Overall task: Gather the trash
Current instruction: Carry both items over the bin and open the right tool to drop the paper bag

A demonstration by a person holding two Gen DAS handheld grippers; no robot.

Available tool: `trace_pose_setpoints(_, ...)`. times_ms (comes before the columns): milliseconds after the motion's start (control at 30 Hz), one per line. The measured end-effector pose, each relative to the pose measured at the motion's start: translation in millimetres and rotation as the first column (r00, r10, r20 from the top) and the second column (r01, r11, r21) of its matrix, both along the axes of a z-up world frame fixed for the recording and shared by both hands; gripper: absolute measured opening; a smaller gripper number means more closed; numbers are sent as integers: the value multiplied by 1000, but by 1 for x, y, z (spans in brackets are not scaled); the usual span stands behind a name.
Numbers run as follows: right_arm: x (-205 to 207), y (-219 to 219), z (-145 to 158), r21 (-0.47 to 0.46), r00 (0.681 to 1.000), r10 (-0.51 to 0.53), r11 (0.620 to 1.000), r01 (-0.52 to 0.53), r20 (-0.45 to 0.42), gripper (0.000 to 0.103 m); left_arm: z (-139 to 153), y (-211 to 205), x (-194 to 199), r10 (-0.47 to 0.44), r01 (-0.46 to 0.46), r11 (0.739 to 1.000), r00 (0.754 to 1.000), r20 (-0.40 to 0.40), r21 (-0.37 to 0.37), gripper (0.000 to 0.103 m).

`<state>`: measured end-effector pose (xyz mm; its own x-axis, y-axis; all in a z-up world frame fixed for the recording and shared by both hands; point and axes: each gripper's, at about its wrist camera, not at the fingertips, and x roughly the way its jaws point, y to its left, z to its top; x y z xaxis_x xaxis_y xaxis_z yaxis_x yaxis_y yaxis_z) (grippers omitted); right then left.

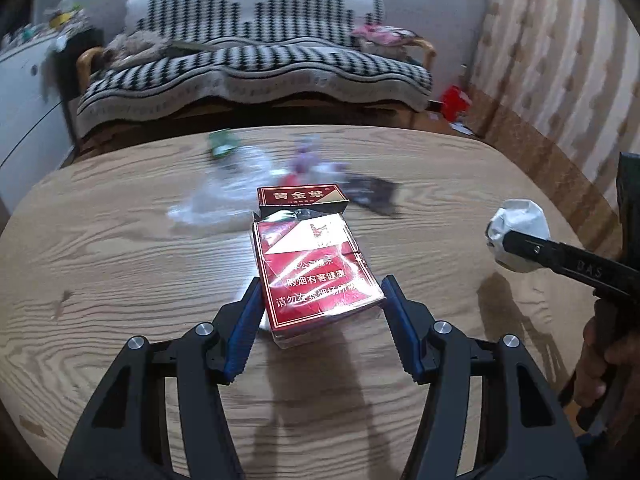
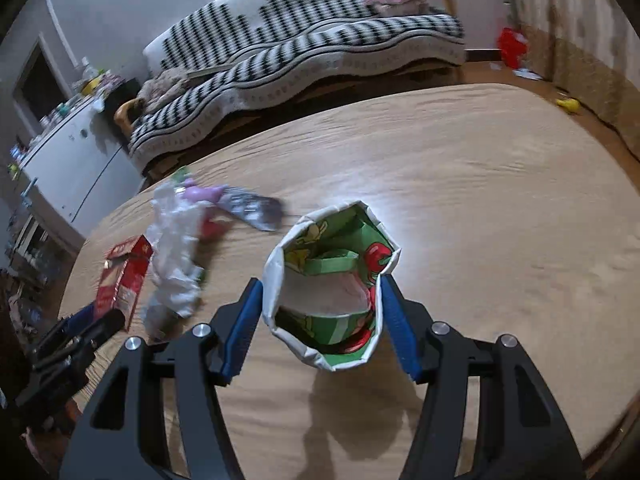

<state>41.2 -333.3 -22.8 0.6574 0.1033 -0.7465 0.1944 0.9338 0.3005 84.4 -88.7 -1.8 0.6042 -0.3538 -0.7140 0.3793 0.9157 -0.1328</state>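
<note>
Left gripper (image 1: 320, 300): its blue pads pinch the red cardboard cigarette pack with torn clear wrap (image 1: 316, 268) across its short side. The pack's long axis runs straight ahead, away from the camera, flip lid open at the far end. Its shadow falls separately on the tabletop below, so we judge it lifted clear.

Right gripper (image 2: 322, 300): the jaws clasp a small folded paper box, white outside with green and red fruit print inside (image 2: 332, 280), one pad on each side wall. The mouth faces up and towards the camera, and we see nothing loose inside. In the left wrist view the same box shows as a white crumpled lump (image 1: 518, 240) at the tip of the other tool, a hand (image 1: 612, 364) behind it.

Key relation: the pack lies to the left of the box, both above the table and well apart. We judge the next move to be bringing the pack over the box mouth, lid end first. The pack looks about as long as the mouth is wide, so the fit may be tight.

Remaining trash lies further left and back on the light wood-grain oval table (image 2: 480, 200): crumpled white plastic film (image 2: 176, 256), a purple scrap (image 2: 200, 192) and a dark foil wrapper (image 2: 252, 208), all blurred.

Room: a sofa under a black-and-white zigzag throw (image 1: 256, 68) behind the table, a white cabinet (image 2: 76, 172) on the left, a striped beige curtain (image 1: 560, 60) on the right, and a red item on the floor (image 2: 512, 46).
</note>
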Motion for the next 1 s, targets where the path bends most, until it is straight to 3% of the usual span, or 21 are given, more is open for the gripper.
trace_pose_setpoints(200, -67, -83, 9, -35, 989, -148, 988, 148, -2, 59, 2, -74, -30, -143, 143, 990, 990, 6, 7, 58)
trace_pose_setpoints(400, -148, -170, 8, -59, 951, -308, 950, 308, -3, 59, 3, -156, -74, -325, 325, 946, 945, 26, 4, 58)
trace_pose_setpoints(533, -198, -220, 4, -65, 914, -405, 913, 404, -14, 59, -3, -209, -106, -435, 435, 900, 900, 17, -9, 58)
trace_pose_setpoints(733, -267, -281, -23, -69, 852, -520, 854, 516, -67, 59, -15, -283, -156, -580, 580, 814, 814, 12, -23, 58)
trace_pose_setpoints(933, -312, -322, -59, -47, 805, -566, 822, 568, -180, 60, -33, -340, -191, -671, 670, 742, 742, -19, -29, 58)
trace_pose_setpoints(1000, -317, -330, -77, -38, 785, -561, 819, 572, -262, 60, -39, -354, -197, -691, 691, 723, 722, -28, -27, 58)
